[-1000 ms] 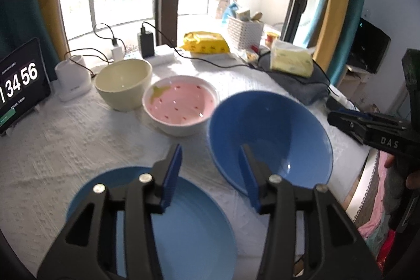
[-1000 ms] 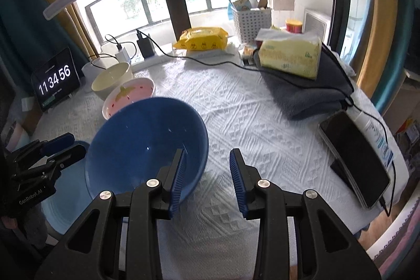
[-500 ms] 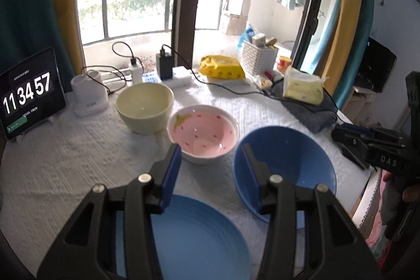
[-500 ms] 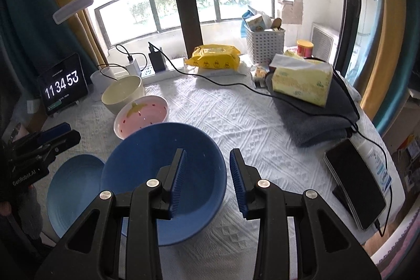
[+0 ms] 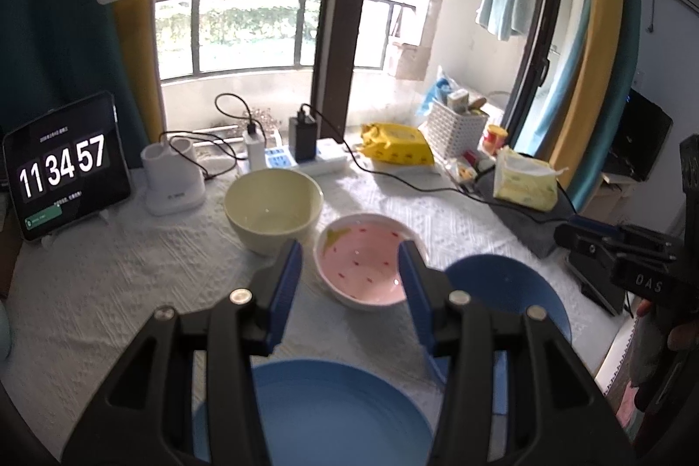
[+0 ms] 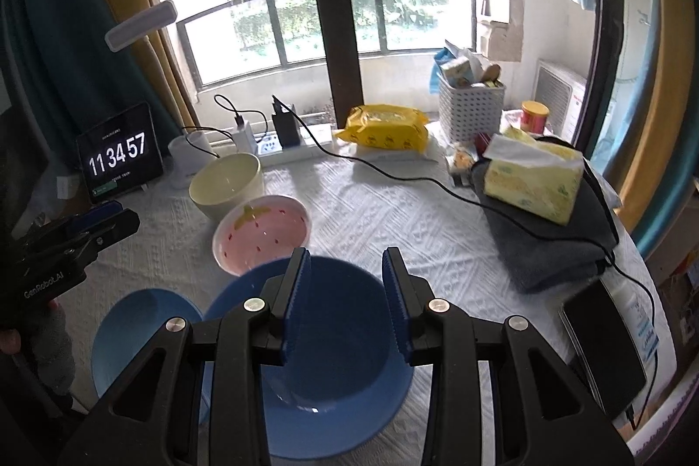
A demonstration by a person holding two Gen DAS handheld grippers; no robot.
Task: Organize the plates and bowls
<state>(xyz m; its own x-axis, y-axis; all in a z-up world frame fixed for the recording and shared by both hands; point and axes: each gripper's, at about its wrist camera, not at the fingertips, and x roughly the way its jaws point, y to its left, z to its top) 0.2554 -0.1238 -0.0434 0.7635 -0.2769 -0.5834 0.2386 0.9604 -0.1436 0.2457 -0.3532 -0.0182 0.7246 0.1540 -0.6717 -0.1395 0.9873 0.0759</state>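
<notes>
On the white tablecloth stand a cream bowl, a pink strawberry-pattern bowl, a deep blue bowl and a flat blue plate. My left gripper is open and empty, raised above the blue plate, with the pink bowl seen between its fingers. My right gripper is open and empty, raised above the deep blue bowl. In the right wrist view the blue plate lies left of it, with the pink bowl and cream bowl beyond.
At the back are a clock tablet, a white lamp base, a power strip with chargers, a yellow pack and a white basket. A tissue box on a grey towel and a phone lie right.
Both grippers have risen and pulled back from the table. The dishes look smaller and farther, and none of them has moved. Both jaws stay open.
</notes>
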